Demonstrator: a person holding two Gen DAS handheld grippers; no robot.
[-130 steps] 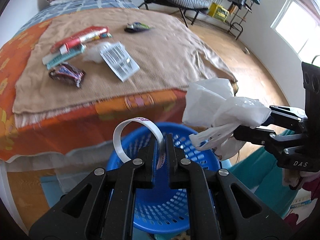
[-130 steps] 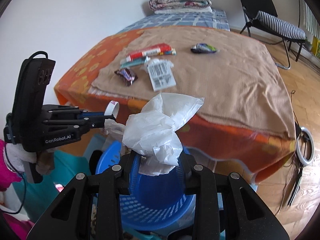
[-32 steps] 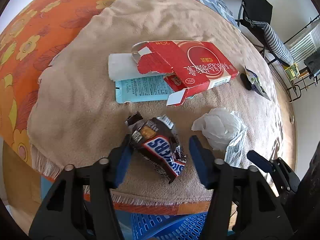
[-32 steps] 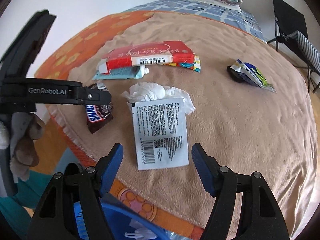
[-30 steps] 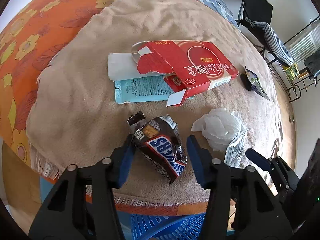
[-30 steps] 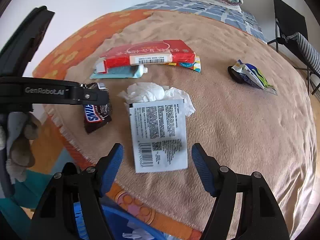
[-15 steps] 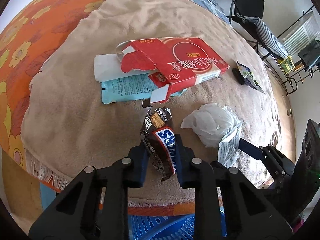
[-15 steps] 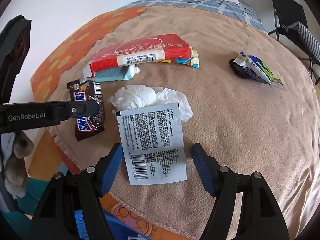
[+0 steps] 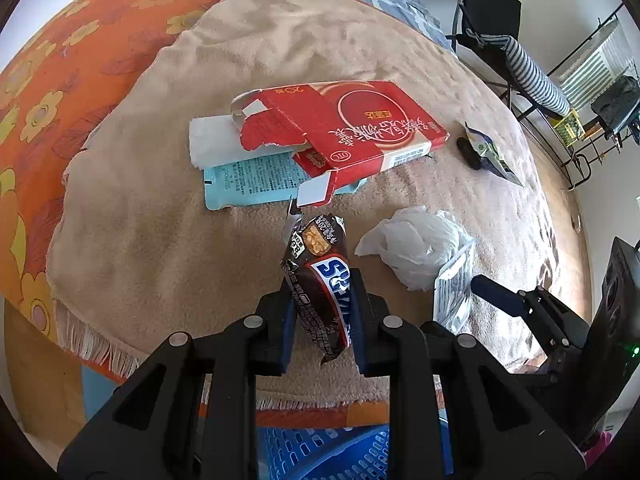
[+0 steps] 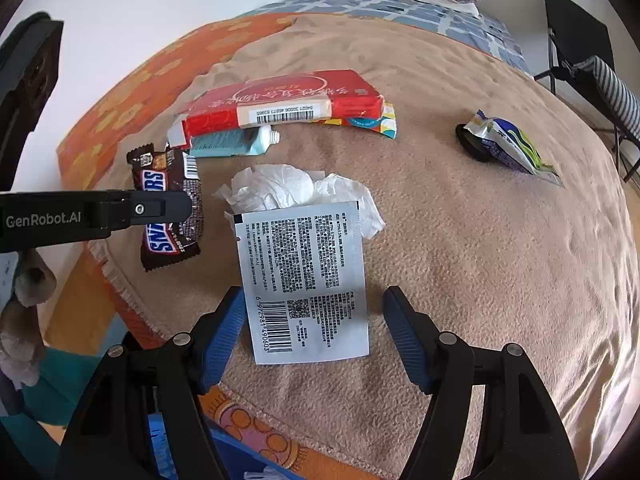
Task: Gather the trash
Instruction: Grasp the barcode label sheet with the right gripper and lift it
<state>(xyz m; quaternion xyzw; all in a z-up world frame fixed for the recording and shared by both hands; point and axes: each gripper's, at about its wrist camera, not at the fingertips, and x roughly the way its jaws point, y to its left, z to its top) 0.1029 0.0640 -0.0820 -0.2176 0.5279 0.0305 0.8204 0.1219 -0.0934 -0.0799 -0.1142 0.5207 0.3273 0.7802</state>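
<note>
**Two grippers over the litter on the bed**

Two hand-held grippers work at the near edge of a tan blanket (image 9: 168,184) strewn with trash.

From the left wrist camera, the left gripper (image 9: 322,300) is clamped on a brown Snickers wrapper (image 9: 320,276), its blue pads pressing the wrapper's two sides. The wrapper stands on edge between them, its torn top poking up past the fingertips and its lower end hanging below them. Just beyond it lie a torn red carton (image 9: 344,128) and a pale blue tube (image 9: 256,180) partly under the carton. To the right sits a crumpled white tissue (image 9: 416,248), with a printed white sachet (image 9: 452,292) against it. One blue fingertip of the right gripper shows at the sachet's far side. A small foil packet (image 9: 484,152) lies farther off to the right. A blue basket (image 9: 320,456) shows below the blanket's fringe.

From the right wrist camera, the right gripper (image 10: 312,328) stands wide apart, gripping nothing. The sachet (image 10: 304,280) lies flat on the blanket, its near, barcoded end between the two blue pads; whether either pad touches it I cannot tell. The tissue (image 10: 296,192) rests at the sachet's far end. To the left, the left gripper's finger crosses the Snickers wrapper (image 10: 168,208), which is held at the blanket's edge. The red carton (image 10: 280,104) lies behind, and the foil packet (image 10: 504,140) is well apart on the right.
</note>
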